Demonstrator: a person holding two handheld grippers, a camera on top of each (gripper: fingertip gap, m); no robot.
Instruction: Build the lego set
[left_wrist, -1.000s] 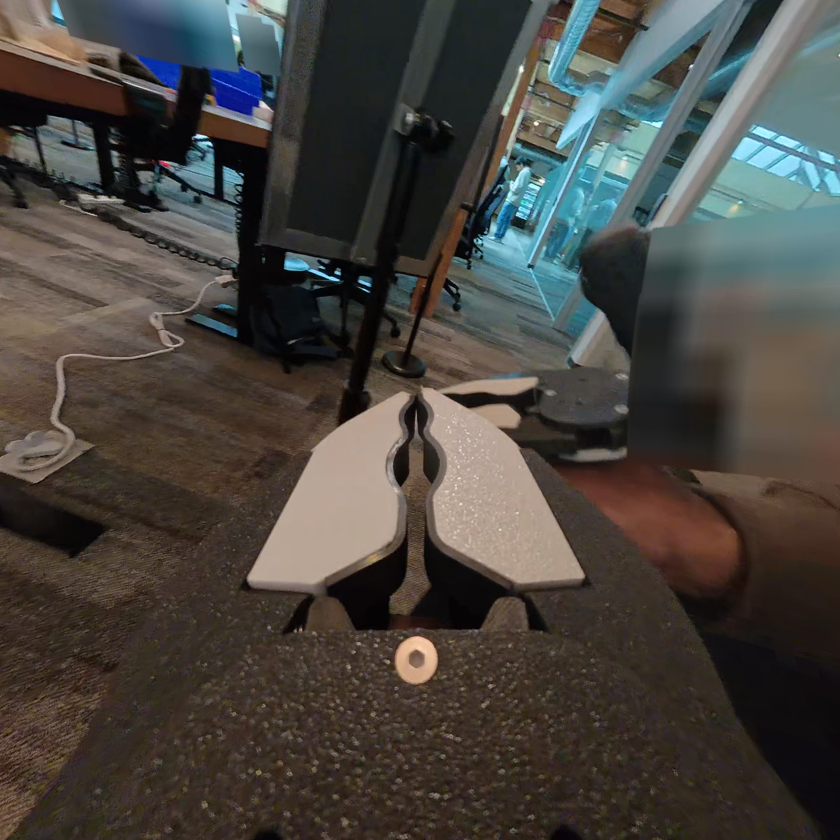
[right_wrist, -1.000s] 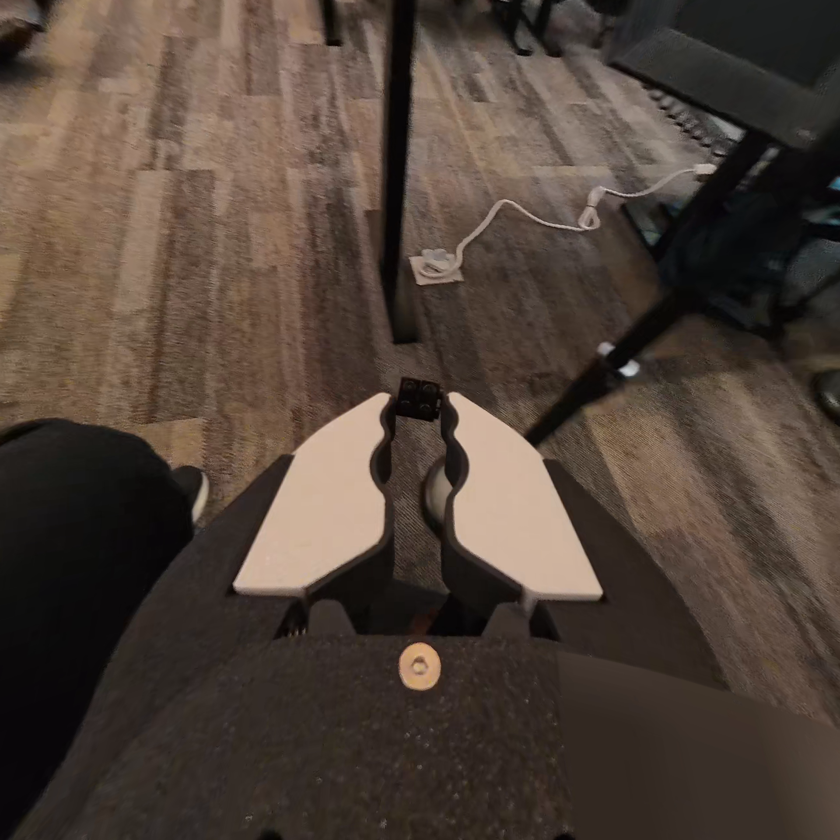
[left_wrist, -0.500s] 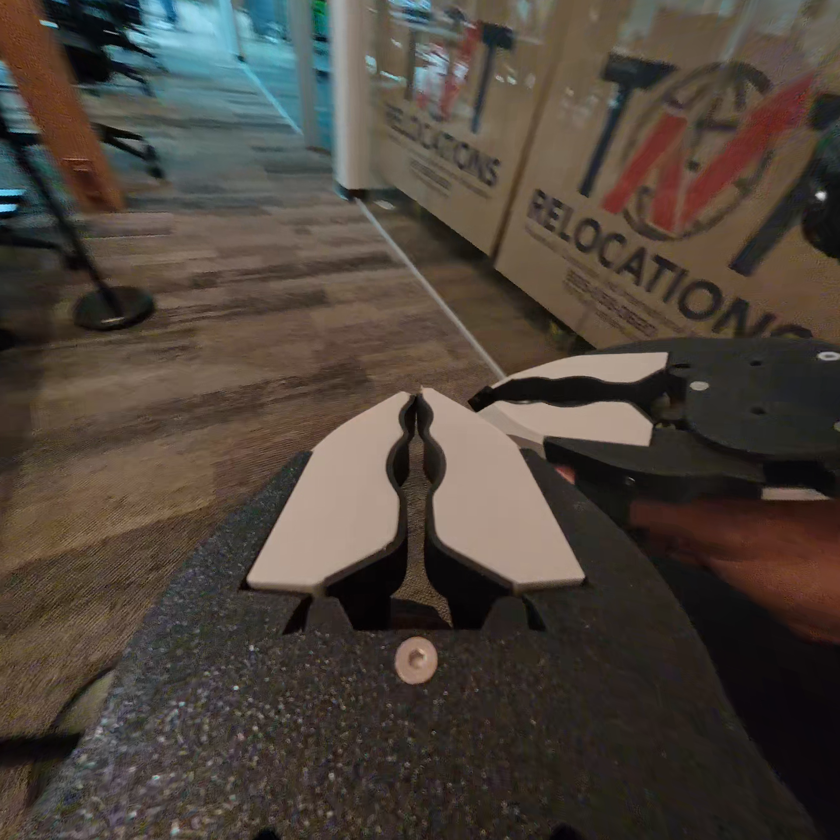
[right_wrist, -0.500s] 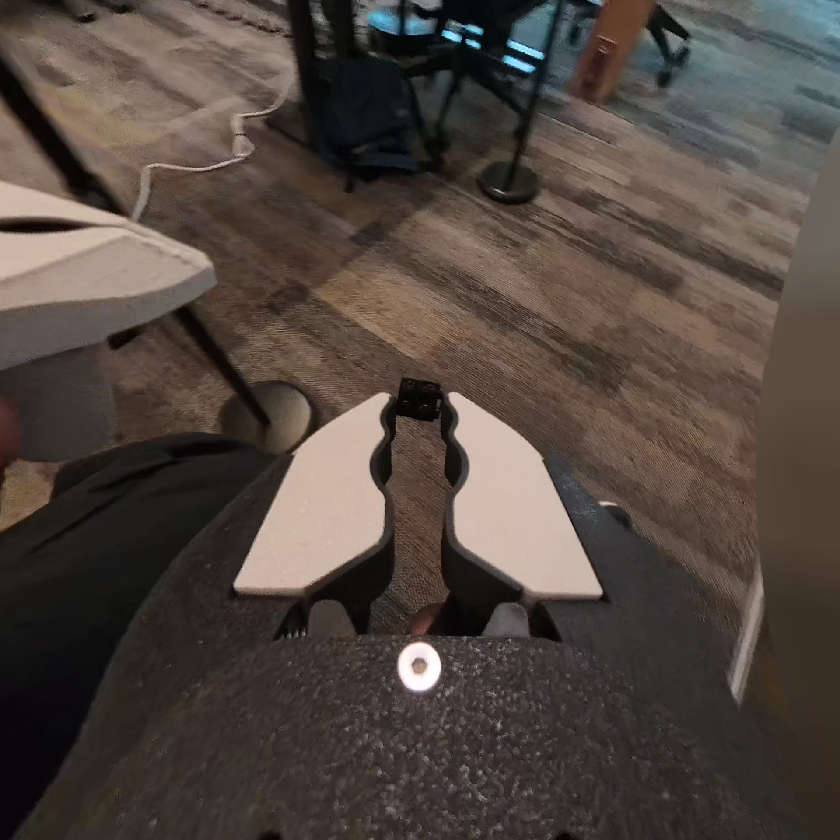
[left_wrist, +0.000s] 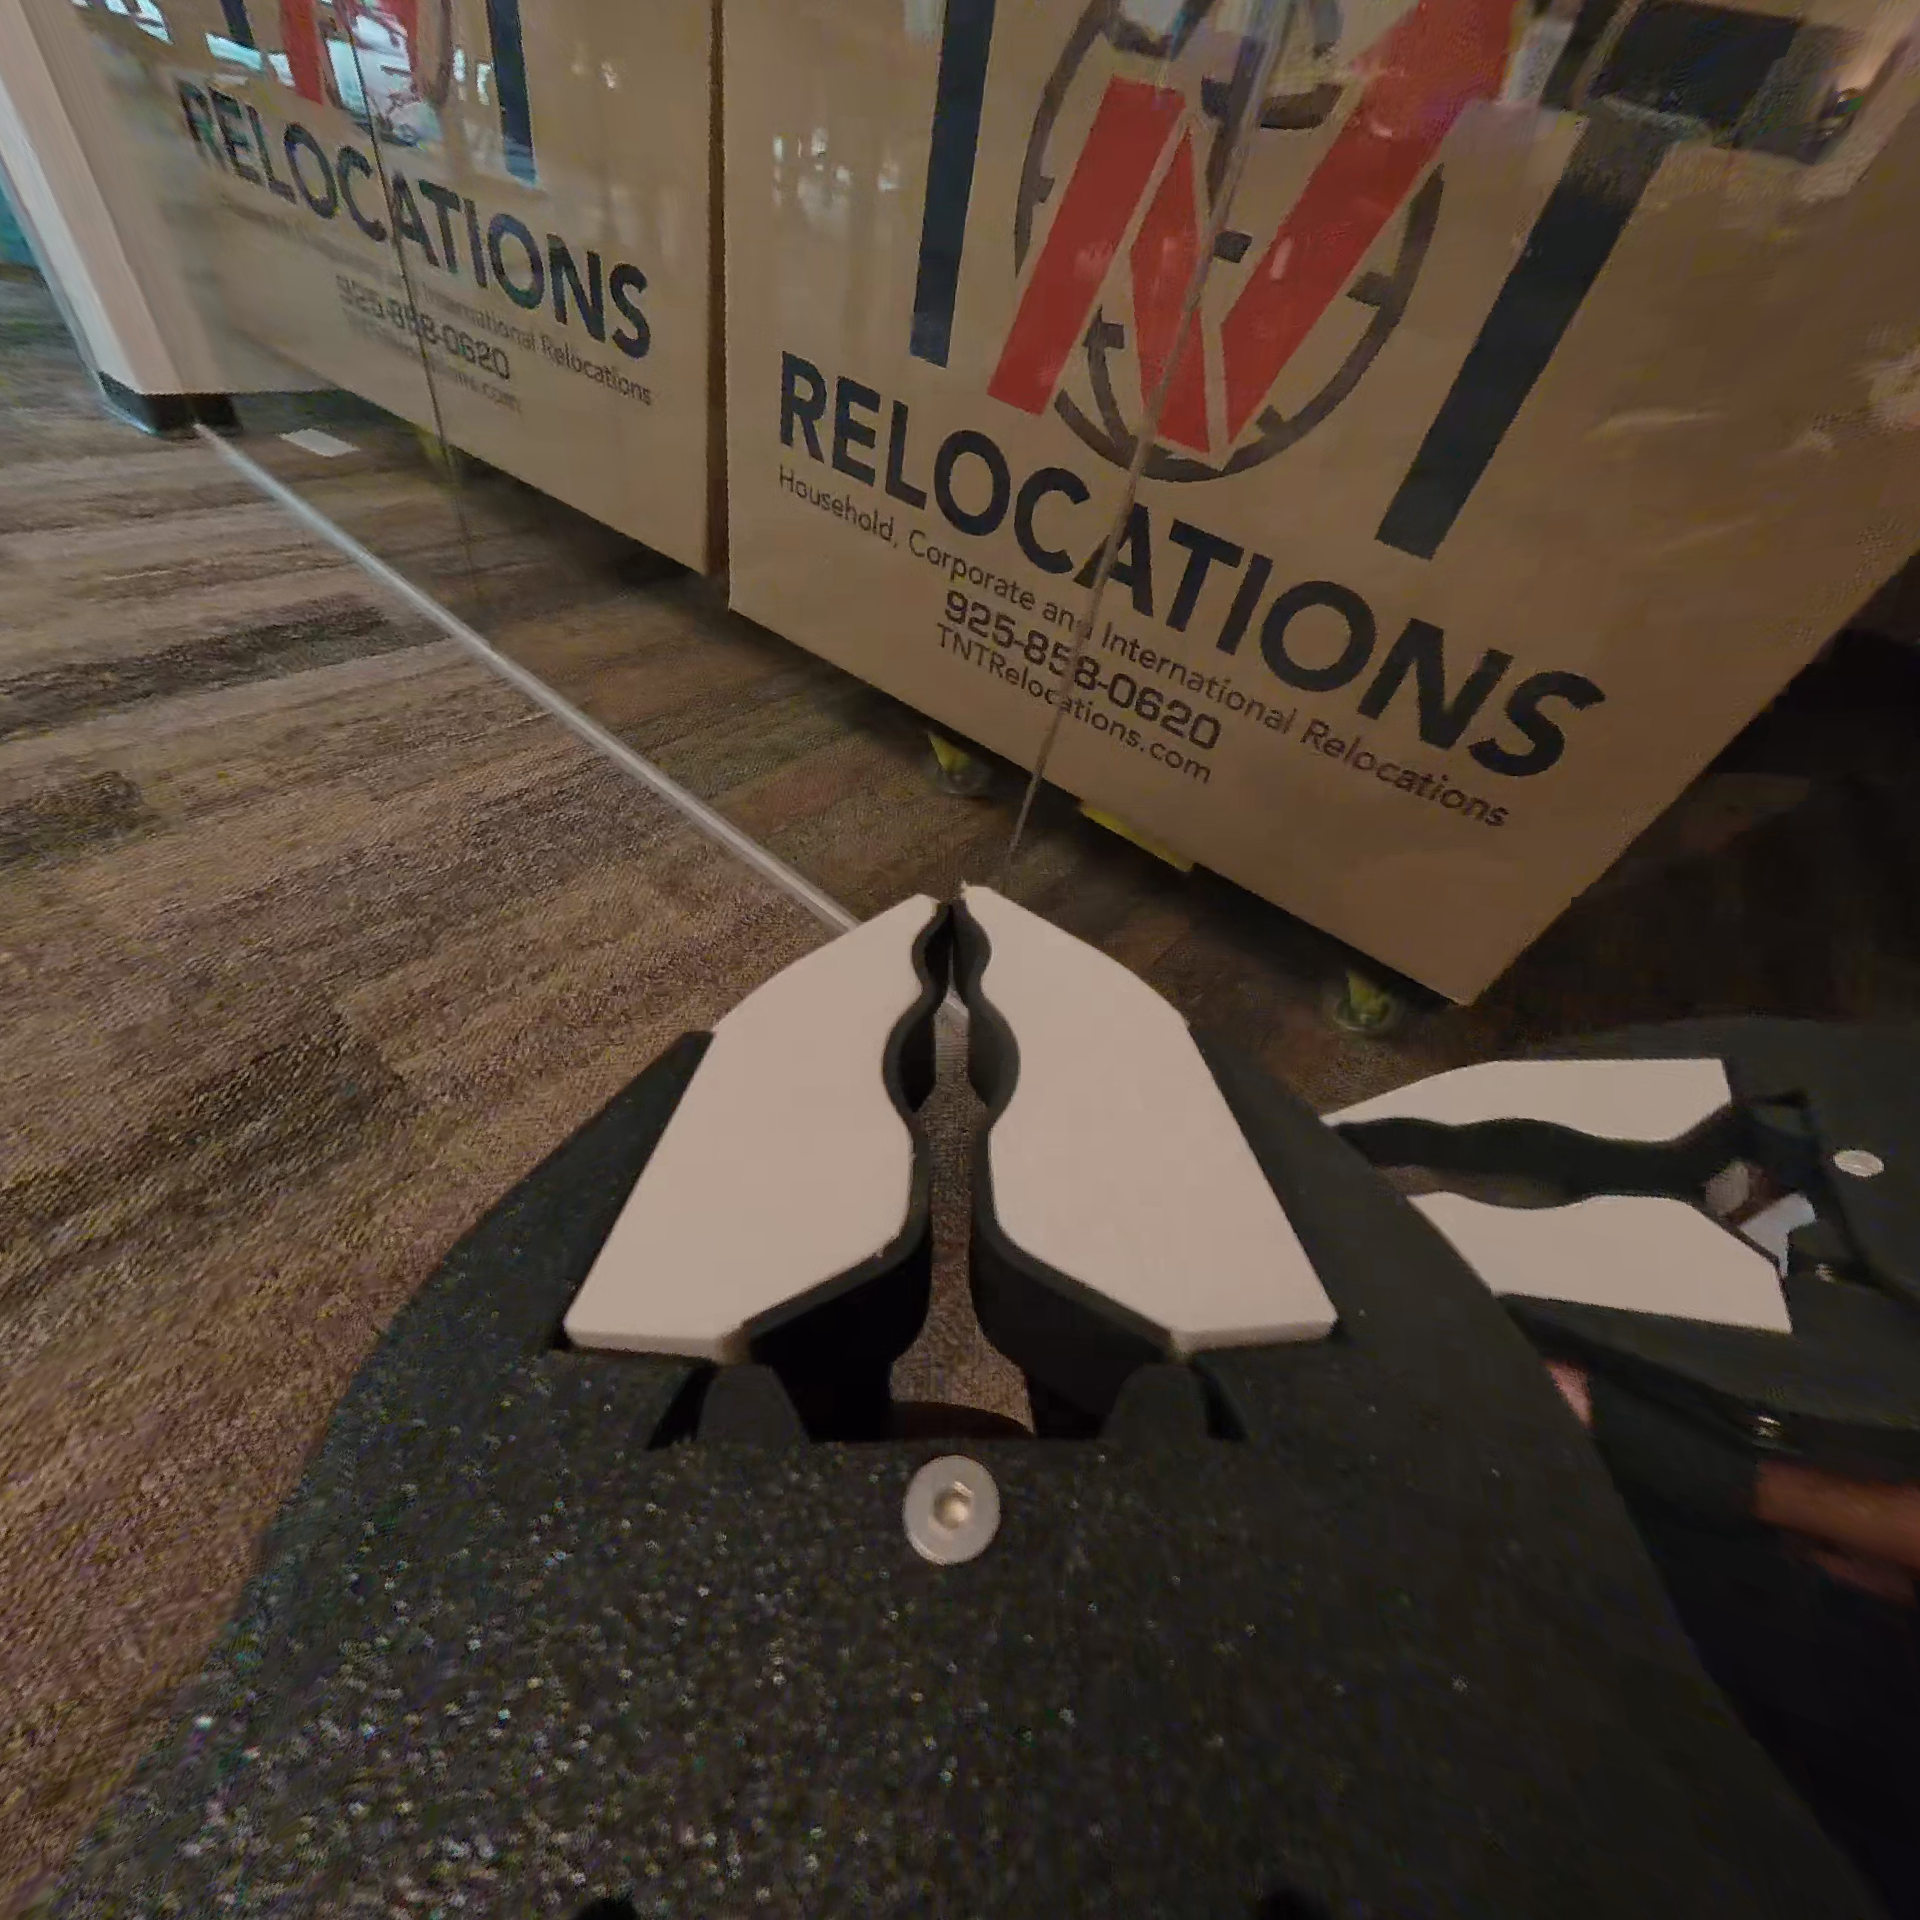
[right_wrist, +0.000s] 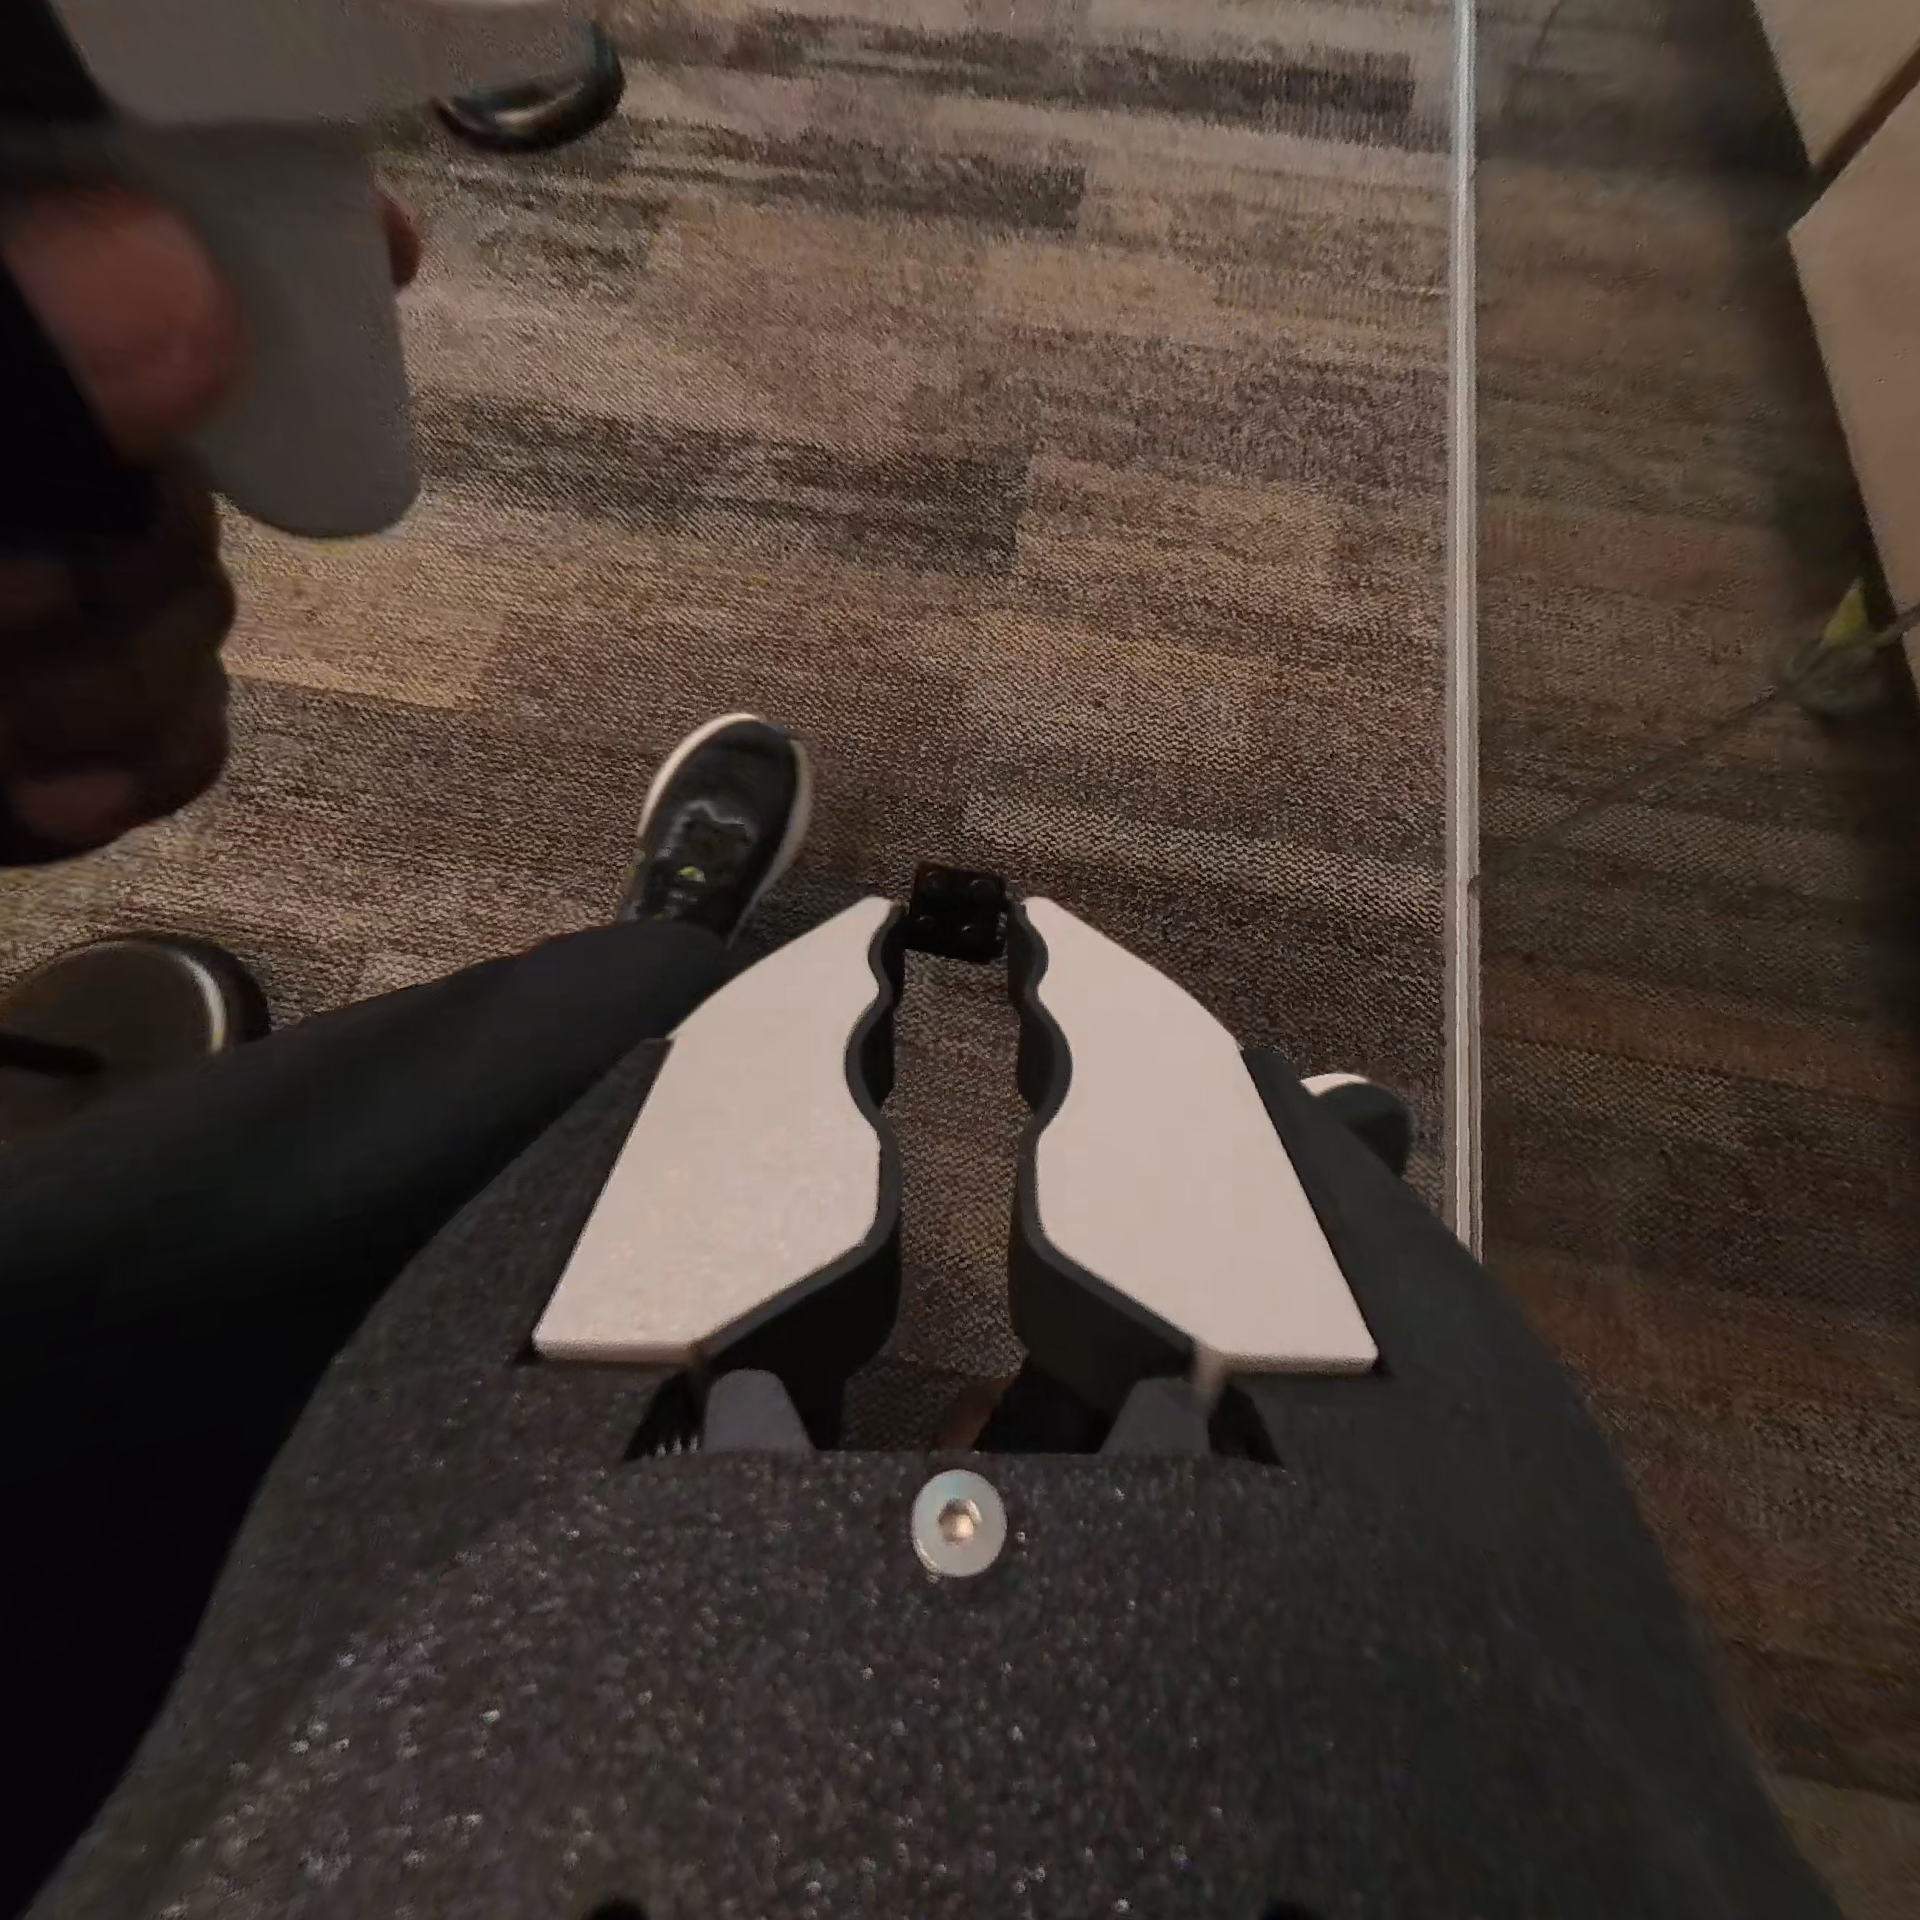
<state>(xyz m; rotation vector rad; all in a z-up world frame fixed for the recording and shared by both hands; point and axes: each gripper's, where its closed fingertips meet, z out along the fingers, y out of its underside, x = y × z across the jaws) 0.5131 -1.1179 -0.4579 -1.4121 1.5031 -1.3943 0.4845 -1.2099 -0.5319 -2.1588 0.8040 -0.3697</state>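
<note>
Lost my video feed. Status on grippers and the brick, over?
Left gripper shut, empty. Right gripper shut on black brick at its fingertips. No build surface in view, only carpet, cardboard boxes.

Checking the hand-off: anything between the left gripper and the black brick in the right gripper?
Cannot tell. The right gripper is shut on the black brick over carpet. The left gripper is shut, empty; the left wrist view hides the brick.

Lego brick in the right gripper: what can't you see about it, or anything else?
- Brick, right wrist view: its sides are hidden by the fingers.
- Right gripper, left wrist view: its tips are behind the left gripper.
- Lego set: in neither view.
- Hand, right wrist view: blurred, cut by the edge.
</note>
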